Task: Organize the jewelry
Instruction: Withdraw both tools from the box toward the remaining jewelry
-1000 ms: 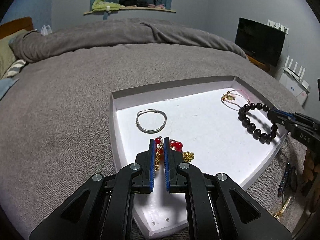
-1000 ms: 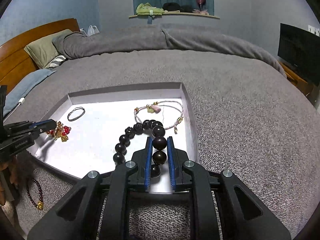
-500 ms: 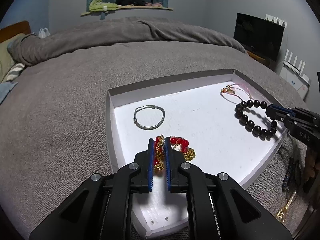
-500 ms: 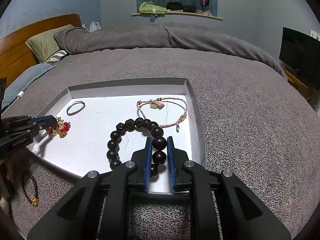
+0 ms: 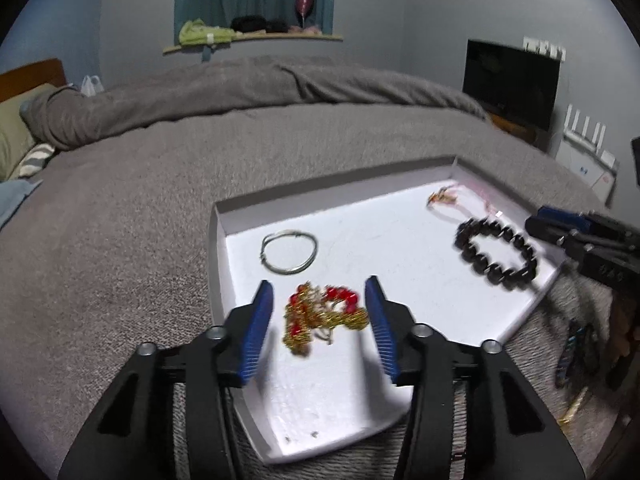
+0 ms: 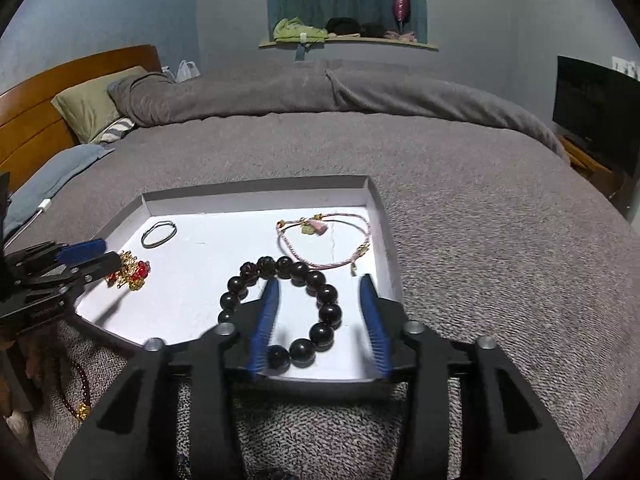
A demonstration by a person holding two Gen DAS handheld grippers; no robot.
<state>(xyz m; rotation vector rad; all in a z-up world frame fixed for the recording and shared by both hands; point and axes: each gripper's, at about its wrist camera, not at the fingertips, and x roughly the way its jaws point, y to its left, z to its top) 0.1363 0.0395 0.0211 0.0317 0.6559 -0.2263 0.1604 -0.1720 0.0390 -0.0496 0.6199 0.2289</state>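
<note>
Red-and-gold chain [image 5: 322, 314] loose between wide left tongs [image 5: 319, 304]; black bead bracelet [image 6: 286, 306] between wide right tongs [image 6: 320, 306].

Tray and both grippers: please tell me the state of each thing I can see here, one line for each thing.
Left gripper: open, straddling the red and gold piece.
Right gripper: open, holding nothing.
Red and gold piece: lying bunched in the tray, ungripped.
Black bead bracelet: lying flat, ungripped.
Silver bangle: lying flat.
Pink cord bracelet: lying flat.
Tray: lidless, resting on the bed.
</note>
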